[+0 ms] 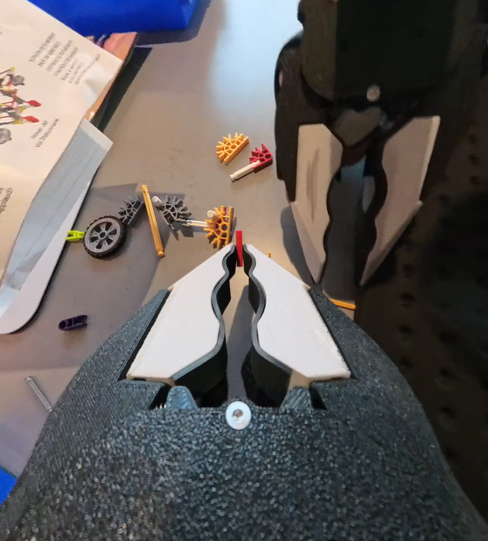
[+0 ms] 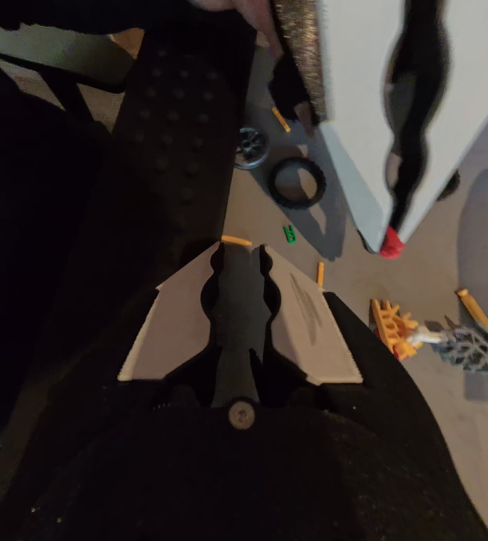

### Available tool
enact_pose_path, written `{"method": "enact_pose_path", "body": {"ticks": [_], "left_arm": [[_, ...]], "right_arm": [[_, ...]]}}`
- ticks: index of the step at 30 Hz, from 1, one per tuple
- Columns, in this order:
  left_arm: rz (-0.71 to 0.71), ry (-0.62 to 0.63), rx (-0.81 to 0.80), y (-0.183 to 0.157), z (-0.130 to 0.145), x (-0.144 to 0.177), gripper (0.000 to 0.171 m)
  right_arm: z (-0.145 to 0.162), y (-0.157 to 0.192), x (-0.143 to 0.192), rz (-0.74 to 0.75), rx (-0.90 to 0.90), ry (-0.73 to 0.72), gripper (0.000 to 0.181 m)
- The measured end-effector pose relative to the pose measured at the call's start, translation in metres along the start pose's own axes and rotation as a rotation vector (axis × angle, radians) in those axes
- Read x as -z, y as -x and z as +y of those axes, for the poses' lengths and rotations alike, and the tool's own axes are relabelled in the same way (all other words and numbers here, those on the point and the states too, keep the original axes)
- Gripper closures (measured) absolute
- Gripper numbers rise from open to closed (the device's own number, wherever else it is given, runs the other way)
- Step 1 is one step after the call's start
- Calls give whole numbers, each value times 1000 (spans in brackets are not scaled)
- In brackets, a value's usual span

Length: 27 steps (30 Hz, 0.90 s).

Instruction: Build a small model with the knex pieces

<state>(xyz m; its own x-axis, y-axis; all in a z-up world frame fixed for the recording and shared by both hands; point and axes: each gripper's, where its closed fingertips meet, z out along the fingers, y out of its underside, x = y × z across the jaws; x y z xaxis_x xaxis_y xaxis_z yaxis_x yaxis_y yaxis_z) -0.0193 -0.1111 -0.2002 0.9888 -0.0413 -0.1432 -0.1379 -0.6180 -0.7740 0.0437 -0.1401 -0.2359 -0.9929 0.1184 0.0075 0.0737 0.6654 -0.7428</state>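
My left gripper [image 1: 239,248] is shut on a small red piece [image 1: 239,238], which stands up between the fingertips just above the grey table. It also shows in the right wrist view [image 2: 389,238], with the red piece [image 2: 392,246] at its tips. Just beyond it lies a yellow connector assembly [image 1: 220,227] joined by a white rod to a grey connector [image 1: 172,212]. My right gripper [image 2: 241,247] is open and empty, with a short yellow rod [image 2: 236,240] just past its tips. It hangs to the right in the left wrist view [image 1: 339,279].
An open instruction booklet [image 1: 31,131] lies at the left. A grey wheel [image 1: 105,237], a long yellow rod [image 1: 152,224], a yellow half-round connector [image 1: 232,147], a red connector with a white rod [image 1: 258,159] and a purple piece [image 1: 72,322] are scattered. A black tyre ring [image 2: 297,183], a green clip [image 2: 290,234] and a dark perforated panel [image 2: 178,131] show in the right wrist view. The left gripper's tips are roughly 8 centimeters from the right gripper's. The grey connector [image 1: 172,212] is about 9 centimeters from my left fingertips. It is also in sight in the right wrist view [image 2: 481,342].
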Motion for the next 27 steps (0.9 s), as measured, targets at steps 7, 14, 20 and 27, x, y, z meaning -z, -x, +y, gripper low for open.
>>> {"method": "enact_pose_path", "body": {"ticks": [7, 14, 20, 27], "left_arm": [[-16, -22, 12, 7, -1, -2, 170], [-24, -25, 22, 9, 1, -2, 170], [-21, -28, 29, 9, 1, -3, 170], [6, -2, 11, 2, 2, -12, 170]], "right_arm": [[0, 1, -18, -3, 64, 34, 175], [7, -2, -11, -8, 86, 53, 181], [33, -16, 18, 60, 73, 128, 181], [58, -23, 43, 139, 14, 163, 177]]}}
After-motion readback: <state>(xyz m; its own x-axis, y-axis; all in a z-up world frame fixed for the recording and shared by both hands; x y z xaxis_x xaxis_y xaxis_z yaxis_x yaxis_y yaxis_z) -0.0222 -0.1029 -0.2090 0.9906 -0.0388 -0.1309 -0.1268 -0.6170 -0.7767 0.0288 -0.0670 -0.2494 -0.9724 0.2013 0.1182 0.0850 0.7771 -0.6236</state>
